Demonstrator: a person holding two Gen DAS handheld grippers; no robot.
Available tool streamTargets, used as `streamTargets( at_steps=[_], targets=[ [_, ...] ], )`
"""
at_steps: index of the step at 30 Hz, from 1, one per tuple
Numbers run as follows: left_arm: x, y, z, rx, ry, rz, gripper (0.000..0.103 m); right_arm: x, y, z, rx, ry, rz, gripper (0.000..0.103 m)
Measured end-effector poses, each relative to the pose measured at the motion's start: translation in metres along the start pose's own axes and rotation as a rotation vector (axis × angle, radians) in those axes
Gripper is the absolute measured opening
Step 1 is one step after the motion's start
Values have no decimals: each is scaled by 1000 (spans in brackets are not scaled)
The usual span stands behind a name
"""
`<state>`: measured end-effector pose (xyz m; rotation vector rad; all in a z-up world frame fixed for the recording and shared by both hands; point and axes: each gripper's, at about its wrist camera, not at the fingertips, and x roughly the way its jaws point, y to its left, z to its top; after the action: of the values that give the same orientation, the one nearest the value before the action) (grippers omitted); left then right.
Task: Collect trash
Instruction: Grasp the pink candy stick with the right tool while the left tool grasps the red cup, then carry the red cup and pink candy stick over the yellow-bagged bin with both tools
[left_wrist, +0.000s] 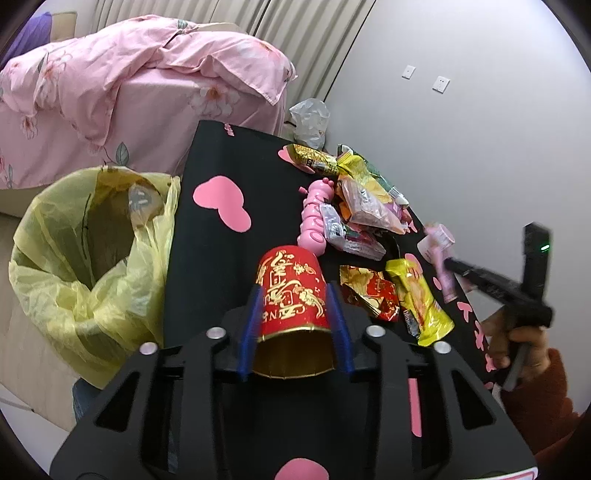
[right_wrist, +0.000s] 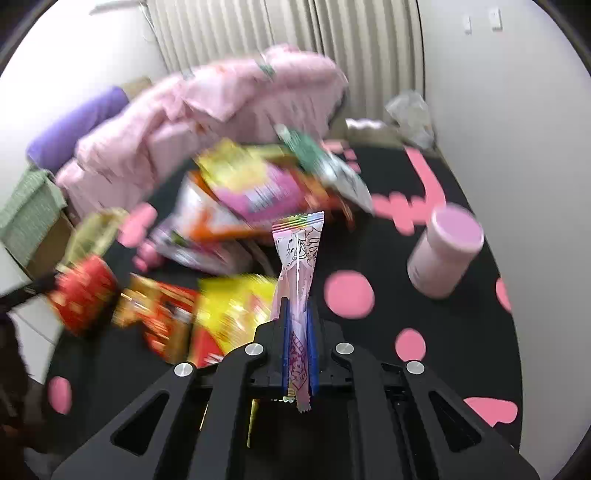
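Note:
My left gripper (left_wrist: 294, 295) is shut on a red paper cup (left_wrist: 291, 284) with gold lettering. The cup lies on its side, its gold mouth towards the camera, with a blue finger pressed on each flank. My right gripper (right_wrist: 297, 306) is shut on a long pink candy wrapper (right_wrist: 299, 251) that sticks up past its fingertips, above the table. In the left wrist view the right gripper (left_wrist: 454, 267) shows blurred at the right edge, held by a hand (left_wrist: 517, 339). A bin lined with a yellow bag (left_wrist: 92, 251) stands open beside the table's left edge.
A black table mat (left_wrist: 221, 155) with pink hearts carries a heap of snack wrappers (left_wrist: 362, 195), a gold-red wrapper (left_wrist: 369, 291), a yellow packet (left_wrist: 417, 295), a pink toy (left_wrist: 314, 218) and a pink jar (right_wrist: 443, 254). A bed with a pink quilt (left_wrist: 129, 81) stands behind; a white wall is to the right.

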<state>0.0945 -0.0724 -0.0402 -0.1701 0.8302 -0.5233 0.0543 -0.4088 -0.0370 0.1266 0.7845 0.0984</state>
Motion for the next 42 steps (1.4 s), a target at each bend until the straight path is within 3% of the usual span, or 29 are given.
streamTargets(
  at_steps=[4, 8, 11, 15, 21, 22, 23, 28, 30, 31, 32, 40, 42],
  targets=[
    [-2, 2, -2, -11, 5, -16, 32, -20, 17, 14, -47, -55, 2, 10],
    [1, -6, -10, 43, 44, -25, 50, -22, 31, 13, -66, -62, 30, 10],
    [7, -10, -16, 55, 76, -43, 57, -20, 45, 8, -96, -54, 37, 10],
    [10, -20, -20, 92, 103, -29, 58, -20, 55, 3, -127, -43, 34, 10],
    [-3, -24, -14, 86, 53, -18, 43, -31, 56, 3, -114, -73, 36, 10],
    [-5, -23, -12, 85, 45, -17, 26, -32, 56, 4, -116, -78, 36, 10],
    [-7, -22, -11, 82, 35, -11, 17, -34, 59, 5, -123, -86, 38, 10],
    [-12, -10, -7, 44, 25, -5, 17, -35, 71, 8, -164, -97, 31, 10],
    [-12, -8, -8, 32, 31, -28, 27, -37, 76, 7, -174, -98, 46, 10],
    [-11, -10, -10, 41, 44, -39, 41, -37, 77, 6, -179, -99, 46, 10],
    [-9, -12, -12, 57, 58, -45, 45, -38, 77, 6, -182, -99, 45, 10],
    [15, -38, -30, 117, 159, -137, 53, -37, 72, -2, -169, -88, 36, 10],
    [19, -45, -33, 136, 160, -116, 54, -38, 67, -4, -160, -93, 24, 10]
  ],
)
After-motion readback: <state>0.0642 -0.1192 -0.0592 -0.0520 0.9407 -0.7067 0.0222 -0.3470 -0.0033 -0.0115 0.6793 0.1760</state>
